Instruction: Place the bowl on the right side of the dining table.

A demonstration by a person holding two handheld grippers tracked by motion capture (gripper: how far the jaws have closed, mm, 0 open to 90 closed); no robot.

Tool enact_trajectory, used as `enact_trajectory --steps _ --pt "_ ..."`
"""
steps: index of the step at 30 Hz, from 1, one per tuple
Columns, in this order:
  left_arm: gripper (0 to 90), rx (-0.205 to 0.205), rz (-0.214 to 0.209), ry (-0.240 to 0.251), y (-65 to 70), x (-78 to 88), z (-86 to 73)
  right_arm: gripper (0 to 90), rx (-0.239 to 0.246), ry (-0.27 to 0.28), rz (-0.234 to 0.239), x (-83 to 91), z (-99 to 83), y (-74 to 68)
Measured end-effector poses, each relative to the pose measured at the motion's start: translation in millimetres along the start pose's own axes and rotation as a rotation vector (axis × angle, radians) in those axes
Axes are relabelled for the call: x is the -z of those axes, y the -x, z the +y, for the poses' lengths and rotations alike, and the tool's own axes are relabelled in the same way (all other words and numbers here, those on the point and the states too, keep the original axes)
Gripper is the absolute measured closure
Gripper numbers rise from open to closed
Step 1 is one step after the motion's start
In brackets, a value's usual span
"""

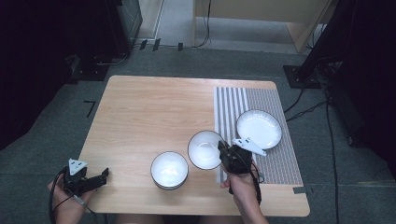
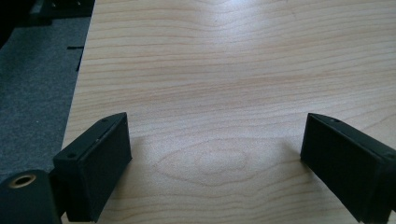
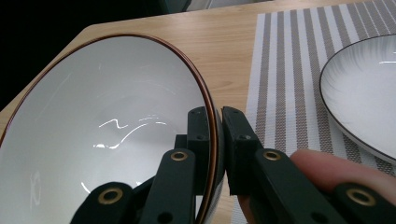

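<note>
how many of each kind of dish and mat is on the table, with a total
Bowls: 2, one gripped at its rim by the right gripper, held bowl, and a free bowl beside it.
Plates: 1, the plate on the mat.
Placemats: 1, the striped placemat.
Total: 4

A second white bowl (image 1: 169,170) rests on the wooden table (image 1: 149,112), at about 6 o'clock near its front edge. A striped grey placemat (image 1: 271,163) covers the 3 o'clock side. A shallow white plate (image 1: 258,129) with a dark rim sits on that mat. Black cables (image 1: 308,109) trail over the grey carpet beyond, toward 2 o'clock.
</note>
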State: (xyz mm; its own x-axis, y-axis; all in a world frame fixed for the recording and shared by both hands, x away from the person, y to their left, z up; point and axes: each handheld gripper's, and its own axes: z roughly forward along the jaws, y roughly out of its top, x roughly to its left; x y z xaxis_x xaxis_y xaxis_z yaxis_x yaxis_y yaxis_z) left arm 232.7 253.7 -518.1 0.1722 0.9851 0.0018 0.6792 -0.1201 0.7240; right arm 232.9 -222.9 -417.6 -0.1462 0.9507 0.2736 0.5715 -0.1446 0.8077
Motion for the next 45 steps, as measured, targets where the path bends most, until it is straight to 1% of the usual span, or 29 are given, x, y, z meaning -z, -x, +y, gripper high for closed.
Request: enact_trajectory --steps 17,19,30,39,45 --pt "8.1 0.000 0.000 0.000 0.0 0.0 0.0 83.4 -0.039 0.004 -0.057 -6.7 3.6 25.4" --pt "8.1 0.000 0.000 0.000 0.0 0.0 0.0 83.4 -0.037 0.006 -0.062 -8.0 3.8 28.4" --pt "8.1 0.000 0.000 0.000 0.0 0.0 0.0 83.4 -0.060 0.003 -0.109 -15.3 4.4 46.2" --pt "8.1 0.000 0.000 0.000 0.0 0.0 0.0 83.4 -0.088 0.011 -0.117 -15.6 8.5 56.3" --pt "8.1 0.000 0.000 0.000 0.0 0.0 0.0 83.4 -0.098 0.010 -0.121 -16.2 10.0 63.8"
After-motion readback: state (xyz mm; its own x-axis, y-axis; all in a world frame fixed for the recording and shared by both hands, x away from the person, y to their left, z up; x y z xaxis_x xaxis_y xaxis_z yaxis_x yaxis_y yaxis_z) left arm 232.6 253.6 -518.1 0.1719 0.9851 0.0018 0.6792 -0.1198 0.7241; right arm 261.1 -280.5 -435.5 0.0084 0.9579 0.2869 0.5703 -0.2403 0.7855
